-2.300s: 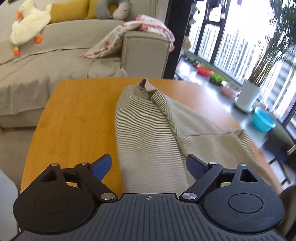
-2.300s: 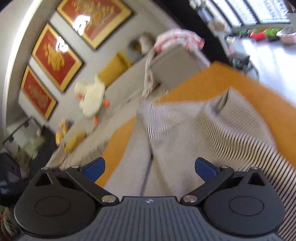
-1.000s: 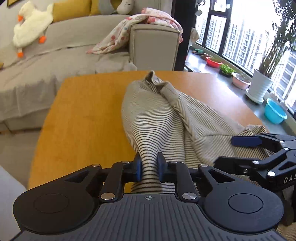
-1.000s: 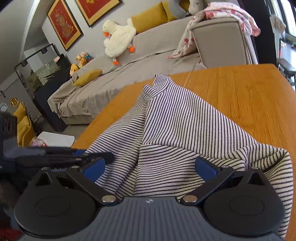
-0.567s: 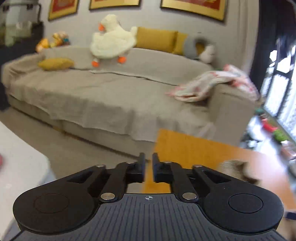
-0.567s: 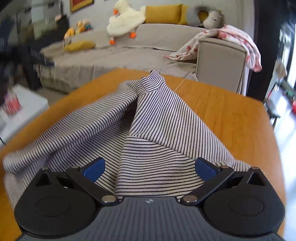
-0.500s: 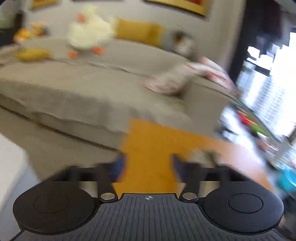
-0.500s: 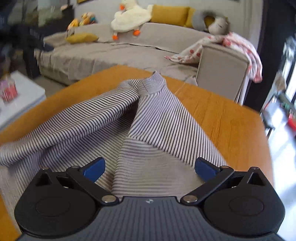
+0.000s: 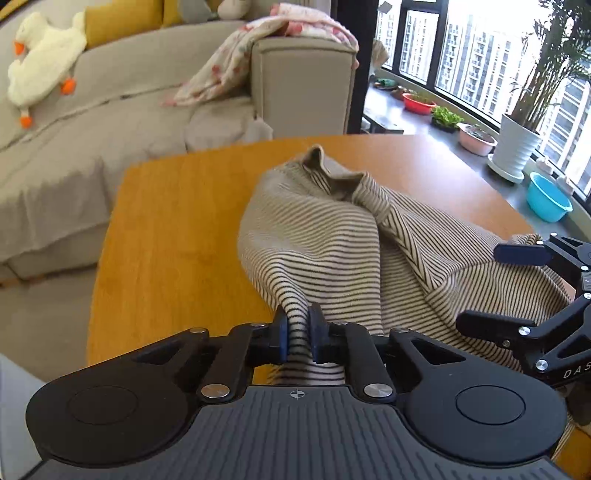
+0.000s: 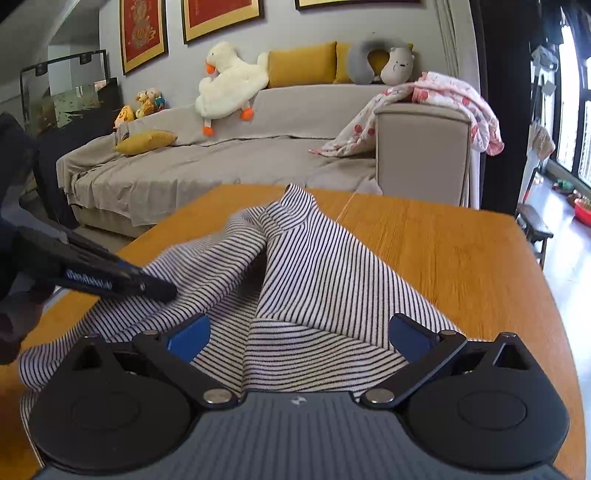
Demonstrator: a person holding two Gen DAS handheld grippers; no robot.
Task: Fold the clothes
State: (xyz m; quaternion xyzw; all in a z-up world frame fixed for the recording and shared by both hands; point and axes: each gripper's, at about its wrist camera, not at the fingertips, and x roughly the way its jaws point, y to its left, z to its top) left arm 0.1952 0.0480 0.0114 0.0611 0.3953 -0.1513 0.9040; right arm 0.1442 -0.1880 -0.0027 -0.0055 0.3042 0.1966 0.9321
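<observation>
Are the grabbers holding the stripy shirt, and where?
The left gripper pinches a bunched fold at the striped shirt's near edge. The right gripper is open, holding nothing.

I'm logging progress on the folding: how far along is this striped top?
Early. Done: the striped knit top lies on the orange wooden table, bunched, with no neat fold visible. In hand: the left gripper pinches a near edge; the right gripper is open over the cloth. Left: essentially all the folding.

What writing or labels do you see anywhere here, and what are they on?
"DAS": white letters, cut off by the frame edge, on the right gripper.
Blue label on the left gripper: too blurred to read.
Gold characters on the red framed pictures: too small to read.
</observation>
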